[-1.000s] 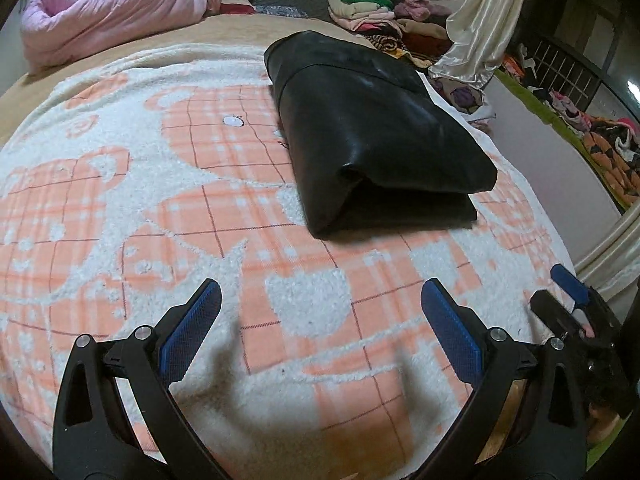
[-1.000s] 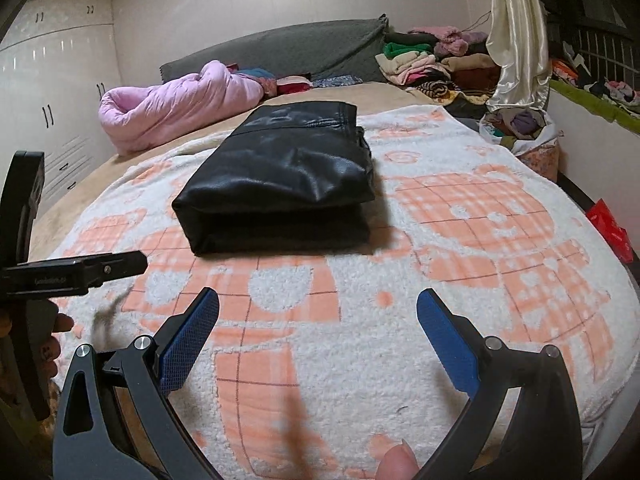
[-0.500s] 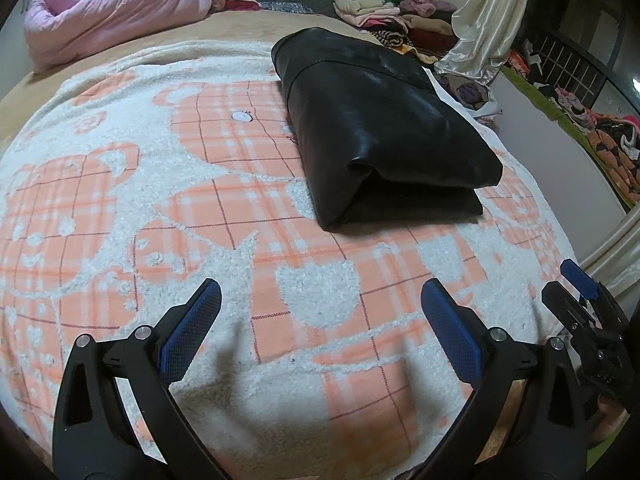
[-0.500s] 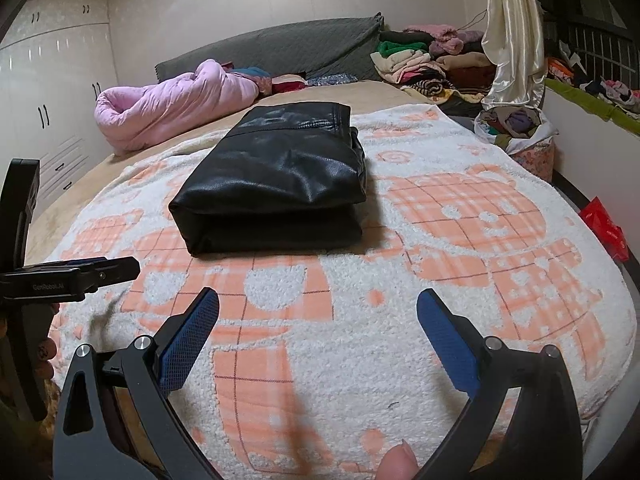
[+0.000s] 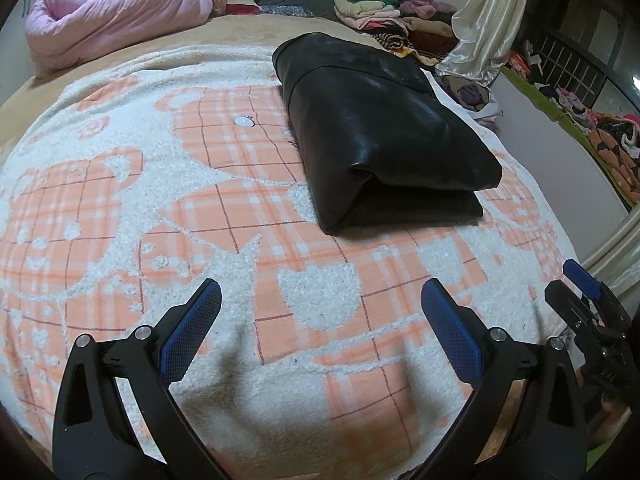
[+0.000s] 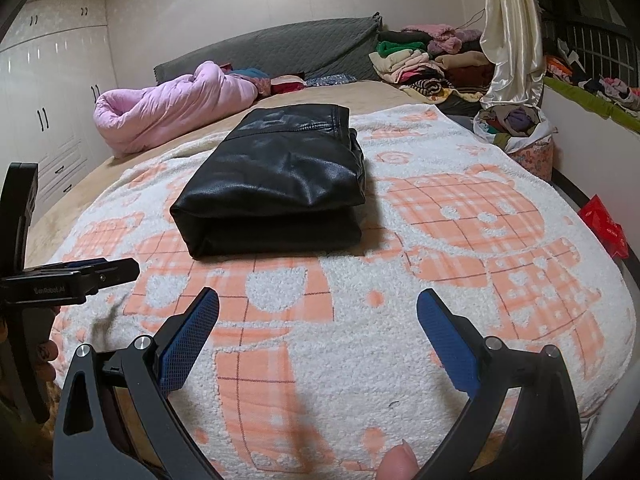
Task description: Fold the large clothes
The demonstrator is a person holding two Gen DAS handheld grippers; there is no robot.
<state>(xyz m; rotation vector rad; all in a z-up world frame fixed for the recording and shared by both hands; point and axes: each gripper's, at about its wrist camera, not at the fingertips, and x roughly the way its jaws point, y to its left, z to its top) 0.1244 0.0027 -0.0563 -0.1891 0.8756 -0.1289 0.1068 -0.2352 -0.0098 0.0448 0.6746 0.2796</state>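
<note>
Both my left gripper [image 5: 320,320] and right gripper [image 6: 318,326] hang spread and empty over the blanket's [image 6: 460,280] near edge. That folded black leather jacket [image 6: 276,184] looks heavy and slick; I'd pinch the thick near fold.

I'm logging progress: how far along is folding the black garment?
Done: the black garment lies folded in a compact stack on the blanket. In hand: nothing; left gripper and right gripper are open, apart from it. Left: nothing visible on this piece.

White wardrobes [image 6: 48,128] line the wall left of the grey headboard [image 6: 280,52].
</note>
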